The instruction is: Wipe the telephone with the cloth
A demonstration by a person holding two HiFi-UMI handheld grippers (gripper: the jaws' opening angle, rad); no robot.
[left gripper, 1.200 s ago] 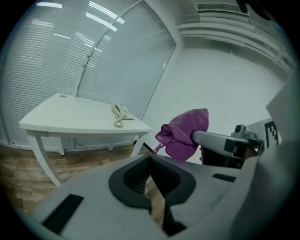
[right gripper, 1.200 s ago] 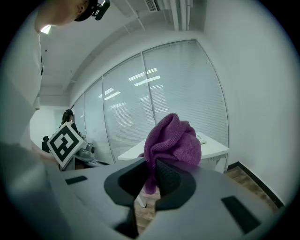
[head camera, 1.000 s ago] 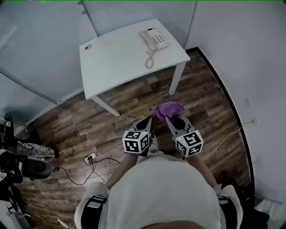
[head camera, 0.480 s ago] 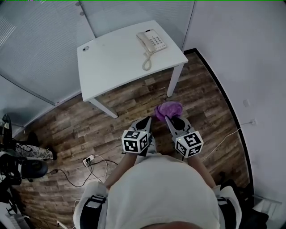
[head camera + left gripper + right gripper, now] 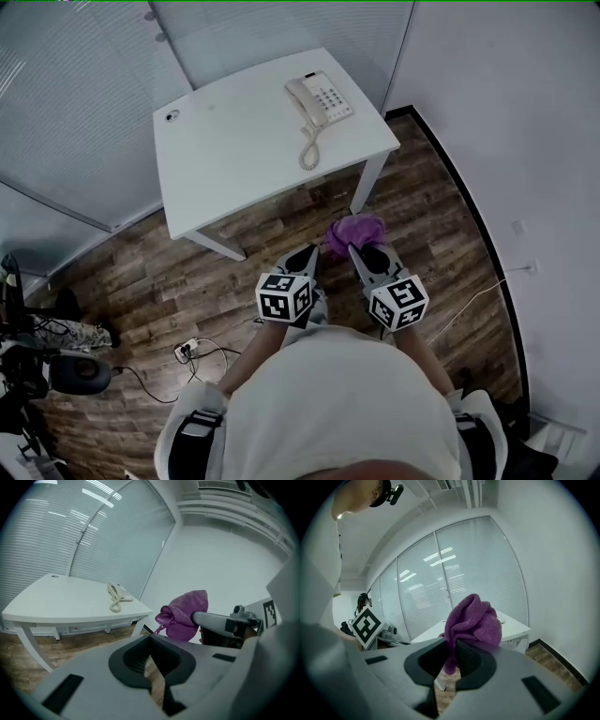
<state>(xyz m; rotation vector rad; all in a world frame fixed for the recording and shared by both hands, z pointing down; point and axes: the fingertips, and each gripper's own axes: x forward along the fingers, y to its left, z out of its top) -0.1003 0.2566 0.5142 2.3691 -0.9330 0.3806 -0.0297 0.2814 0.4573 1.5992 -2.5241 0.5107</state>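
The telephone sat on the white worktop, toward its 1 o'clock corner in the head view, with its coiled cord trailing toward 6 o'clock. Both grippers were well apart from it, held low before the person over the wooden floor.

The right gripper had its fingers clamped on the purple cloth, which bunched into a ball at the tips. The left gripper, just beside it at 9 o'clock, had its fingers pressed together with nothing between them.

The step in hand looked like the approach, carrying the cloth to the worktop at 12 o'clock. To do it well, the clamp on the cloth should be firm and the bunch should meet the handset broadside. The empty left gripper could probably steady the base, since the telephone seemed light enough to slide.
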